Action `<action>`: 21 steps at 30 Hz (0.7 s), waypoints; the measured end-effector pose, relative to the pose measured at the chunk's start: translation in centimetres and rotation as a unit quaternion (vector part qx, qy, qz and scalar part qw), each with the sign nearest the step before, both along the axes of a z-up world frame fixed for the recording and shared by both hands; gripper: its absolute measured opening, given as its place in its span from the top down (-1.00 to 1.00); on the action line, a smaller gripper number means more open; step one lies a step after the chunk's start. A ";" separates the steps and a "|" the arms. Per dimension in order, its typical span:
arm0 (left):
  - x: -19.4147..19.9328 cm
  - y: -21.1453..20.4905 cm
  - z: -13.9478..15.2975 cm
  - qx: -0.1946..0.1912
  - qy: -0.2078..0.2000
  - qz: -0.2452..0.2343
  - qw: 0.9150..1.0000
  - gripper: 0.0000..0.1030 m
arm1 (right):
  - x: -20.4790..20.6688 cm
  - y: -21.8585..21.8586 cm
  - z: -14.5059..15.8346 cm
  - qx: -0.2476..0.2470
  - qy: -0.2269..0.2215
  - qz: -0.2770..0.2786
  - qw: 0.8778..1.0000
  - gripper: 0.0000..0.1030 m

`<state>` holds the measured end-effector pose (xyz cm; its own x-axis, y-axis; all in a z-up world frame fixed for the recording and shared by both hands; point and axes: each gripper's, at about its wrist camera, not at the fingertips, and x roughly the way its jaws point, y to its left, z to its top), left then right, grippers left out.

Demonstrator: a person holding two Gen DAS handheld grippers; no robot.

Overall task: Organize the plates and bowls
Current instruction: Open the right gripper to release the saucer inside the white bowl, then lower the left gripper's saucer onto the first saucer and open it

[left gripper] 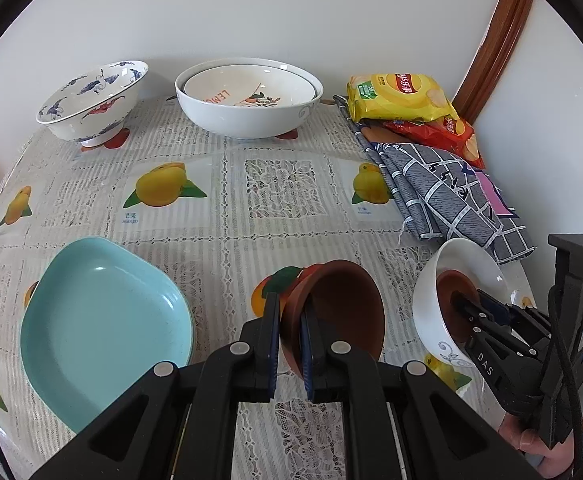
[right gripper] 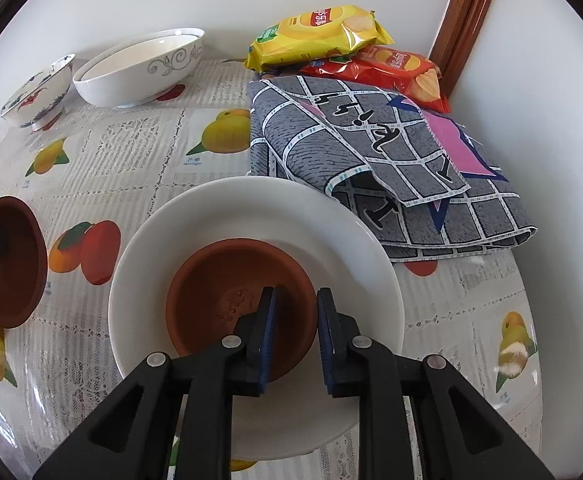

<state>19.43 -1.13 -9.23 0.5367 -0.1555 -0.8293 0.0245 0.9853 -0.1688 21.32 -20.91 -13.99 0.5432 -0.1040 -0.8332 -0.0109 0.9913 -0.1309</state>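
Covering the surface (left gripper: 227, 184): fruit-print cloth; white walls, wood trim. Left fingers (left gripper: 291, 344) pinch brown bowl (left gripper: 339, 312); right fingers (right gripper: 296, 332) part-open.

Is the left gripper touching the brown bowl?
Touching: in the left wrist view, the left gripper pinches the brown bowl's rim between both fingers.

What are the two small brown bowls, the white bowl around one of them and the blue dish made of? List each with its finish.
Brown bowl in the left gripper and brown bowl in the white bowl: likely unglazed terracotta, matte and glare-free, though matte plastic is possible.
White bowl: likely glazed ceramic, smooth with soft sheen.
Blue dish: glossy with faint speckles; glazed ceramic or melamine, unclear.
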 end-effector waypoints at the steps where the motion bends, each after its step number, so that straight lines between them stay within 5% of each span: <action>1: -0.1 0.0 0.1 0.000 -0.001 0.000 1.000 0.81 | -0.1 0.0 0.2 0.004 -0.002 0.000 1.000 0.52; 21: -1.3 -6.6 2.1 -0.009 -0.019 -0.050 0.998 0.81 | -6.9 -6.5 6.7 0.046 -0.078 -0.037 0.995 0.37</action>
<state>18.14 -7.69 -7.12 0.5493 -0.2258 -0.8046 0.1303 0.9742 -0.1844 14.45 -27.38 -7.32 0.6602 -0.0758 -0.7473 0.0764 0.9965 -0.0336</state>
